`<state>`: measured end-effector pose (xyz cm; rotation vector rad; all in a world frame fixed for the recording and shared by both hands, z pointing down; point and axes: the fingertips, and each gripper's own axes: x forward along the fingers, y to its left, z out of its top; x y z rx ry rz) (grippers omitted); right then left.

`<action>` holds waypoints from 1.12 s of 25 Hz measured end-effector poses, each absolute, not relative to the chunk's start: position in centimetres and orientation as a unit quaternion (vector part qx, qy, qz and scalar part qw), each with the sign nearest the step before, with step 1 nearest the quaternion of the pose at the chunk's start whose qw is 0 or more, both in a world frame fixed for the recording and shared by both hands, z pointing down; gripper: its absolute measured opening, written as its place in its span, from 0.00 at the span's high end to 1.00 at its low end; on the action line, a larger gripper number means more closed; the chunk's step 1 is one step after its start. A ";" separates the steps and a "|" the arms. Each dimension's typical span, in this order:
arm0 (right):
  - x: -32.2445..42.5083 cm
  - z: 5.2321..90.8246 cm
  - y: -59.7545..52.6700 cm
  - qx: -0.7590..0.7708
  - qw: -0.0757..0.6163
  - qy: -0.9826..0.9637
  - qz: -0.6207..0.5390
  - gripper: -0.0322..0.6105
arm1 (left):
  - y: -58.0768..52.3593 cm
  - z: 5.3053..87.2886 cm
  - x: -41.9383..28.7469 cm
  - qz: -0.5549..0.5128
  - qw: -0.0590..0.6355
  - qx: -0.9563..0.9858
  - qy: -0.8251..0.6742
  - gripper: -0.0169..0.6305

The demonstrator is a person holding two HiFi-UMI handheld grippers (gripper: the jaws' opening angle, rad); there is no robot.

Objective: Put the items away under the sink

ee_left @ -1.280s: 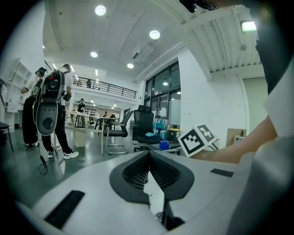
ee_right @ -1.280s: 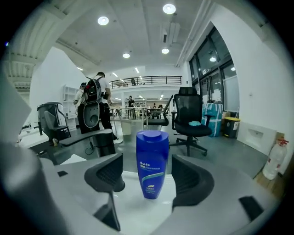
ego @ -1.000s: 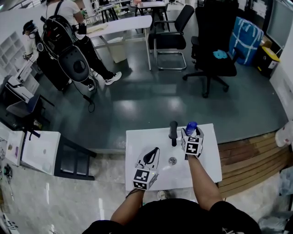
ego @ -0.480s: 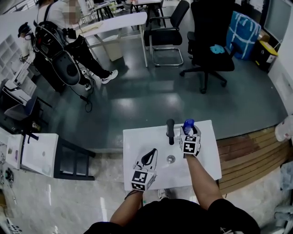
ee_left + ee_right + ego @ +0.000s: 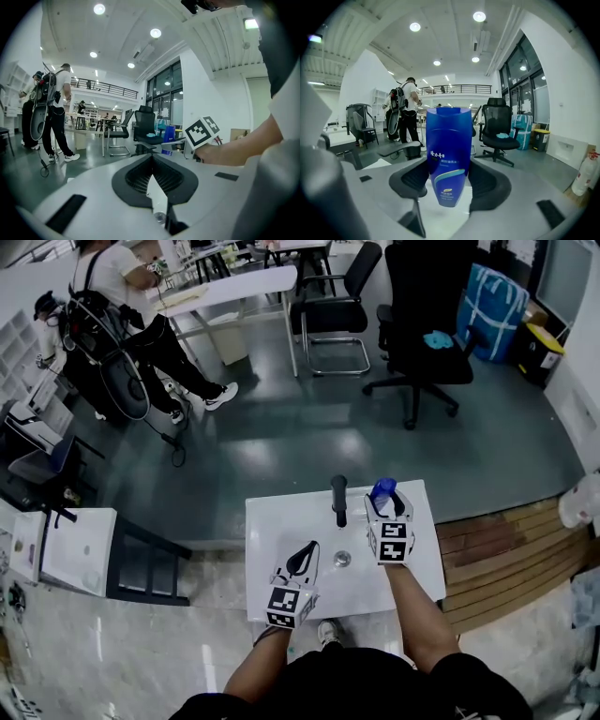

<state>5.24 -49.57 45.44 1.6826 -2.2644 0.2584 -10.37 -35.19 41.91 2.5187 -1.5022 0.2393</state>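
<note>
A blue bottle (image 5: 382, 489) with a pale label hangs above the white sink top (image 5: 281, 521), just right of the black faucet (image 5: 338, 498). My right gripper (image 5: 384, 503) has just been closing and is shut on it. In the right gripper view the bottle (image 5: 449, 154) fills the gap between both black pads of that gripper (image 5: 449, 183), its base off the surface. My left gripper (image 5: 307, 557) hovers over the sink's near left part, left of the drain (image 5: 343, 559). Its jaws meet with nothing between them in the left gripper view (image 5: 152, 161).
A person with a backpack (image 5: 122, 296) stands far left by a white table (image 5: 225, 292). Two black office chairs (image 5: 422, 324) (image 5: 333, 310) and a blue bag (image 5: 492, 301) are beyond. A wooden platform (image 5: 497, 549) lies right of the sink, a white stand (image 5: 75, 549) left.
My right gripper has closed on the blue bottle and raised it off the sink top. The left gripper has stayed where it was. The person at the far left has shifted.
</note>
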 end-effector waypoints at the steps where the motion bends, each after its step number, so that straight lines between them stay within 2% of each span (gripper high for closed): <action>1: 5.4 44.6 -49.1 0.584 0.149 -0.794 0.086 0.53 | -34.9 41.7 -10.1 0.080 0.099 0.851 -0.510 0.94; 12: 7.2 37.6 -40.0 0.544 0.096 -0.832 0.048 0.53 | -28.2 40.3 -6.5 0.080 0.083 0.836 -0.537 0.94; 28: 15.3 36.1 -23.5 0.506 0.082 -0.858 0.035 0.53 | -13.3 38.4 2.2 0.083 0.067 0.816 -0.568 0.94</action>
